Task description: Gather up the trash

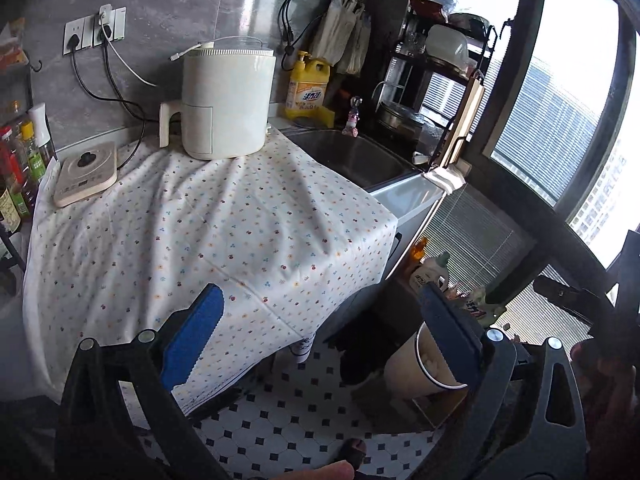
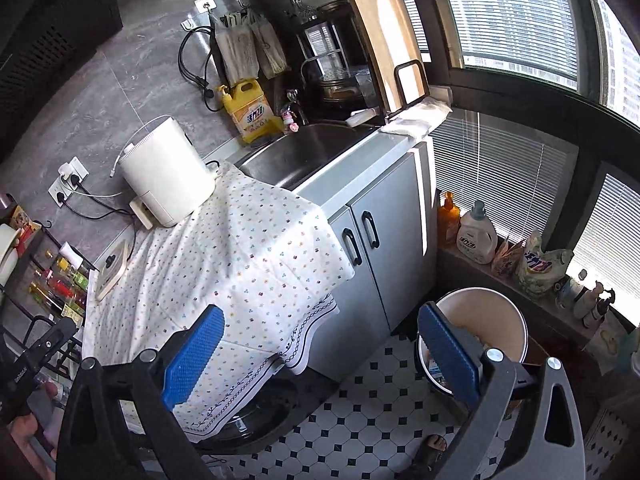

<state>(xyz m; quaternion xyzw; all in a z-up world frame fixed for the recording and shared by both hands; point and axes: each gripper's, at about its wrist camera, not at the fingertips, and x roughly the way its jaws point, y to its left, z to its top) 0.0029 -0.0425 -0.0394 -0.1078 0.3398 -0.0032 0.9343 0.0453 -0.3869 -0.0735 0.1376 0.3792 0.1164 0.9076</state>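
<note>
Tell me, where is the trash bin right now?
The trash bin stands on the checkered floor, low on the right in both views, between the grey sink cabinet and the window ledge with its detergent bottle.

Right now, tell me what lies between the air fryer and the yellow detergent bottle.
Only bare counter between air fryer and yellow detergent bottle, clearest in the right wrist view.

Both wrist cameras looked forward and downward from above floor level. The left view faced the cloth-covered worktop (image 1: 208, 216) squarely, near its front edge. The right view sat further right, angled across the same worktop toward the window. Both shared the white appliance (image 1: 226, 104), sink (image 2: 296, 152), tiled floor (image 2: 360, 420) and bin (image 2: 492, 320).
</note>
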